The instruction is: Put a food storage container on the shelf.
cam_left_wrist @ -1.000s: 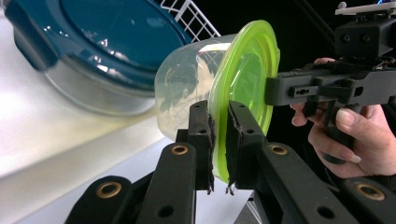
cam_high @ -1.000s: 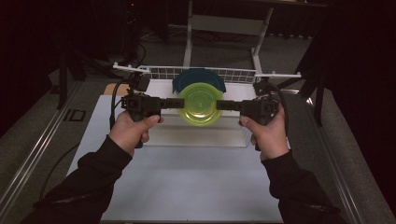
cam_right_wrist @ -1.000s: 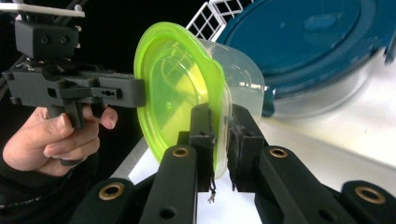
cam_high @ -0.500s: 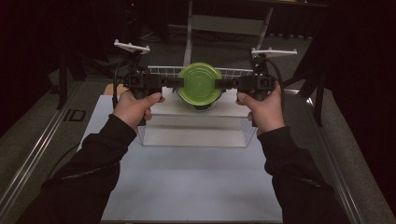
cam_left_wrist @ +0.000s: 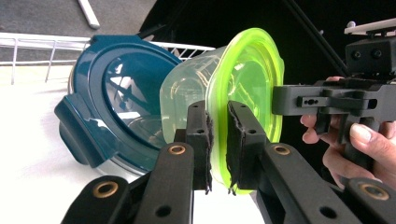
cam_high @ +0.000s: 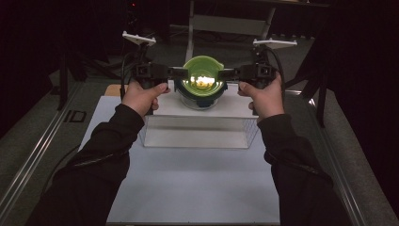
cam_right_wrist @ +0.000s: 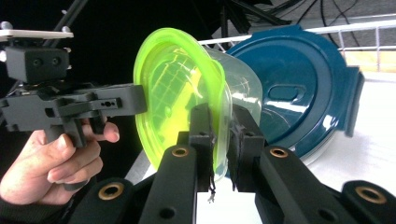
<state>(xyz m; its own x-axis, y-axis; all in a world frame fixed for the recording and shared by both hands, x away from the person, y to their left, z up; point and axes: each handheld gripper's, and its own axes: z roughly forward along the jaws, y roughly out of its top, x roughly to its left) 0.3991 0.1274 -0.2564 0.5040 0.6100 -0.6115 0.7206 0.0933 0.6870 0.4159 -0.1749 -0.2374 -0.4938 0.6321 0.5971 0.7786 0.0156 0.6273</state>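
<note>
Just behind and below the container I hold sits a dark blue lidded container [cam_high: 201, 100], resting on the white surface [cam_high: 197, 179] close under my load; nearer to me on that surface stands a clear plastic bin [cam_high: 197, 132], between my forearms; a white wire rack [cam_left_wrist: 42, 43] runs along the far edge, seen in both tool views. Beyond the surface the room is dark, and I cannot make out more than a few stands and cables there; the blue container's lower half is hidden by the green one in the high view, and what is inside it I cannot tell. My left tool [cam_high: 175, 72] is pinched onto the left rim of the green-lidded container [cam_high: 202, 77], its pads [cam_left_wrist: 201, 135] nearly closed with only the thin lip between them; my right tool [cam_high: 229, 73] clamps the opposite rim the same way, pads [cam_right_wrist: 205, 140] tight on the lip. The container hangs lifted above the surface between both tools, tipped so its lid faces me; the lid is bright lime green, round with a raised edge, the tub beneath clear and pale, light glaring off it.
</note>
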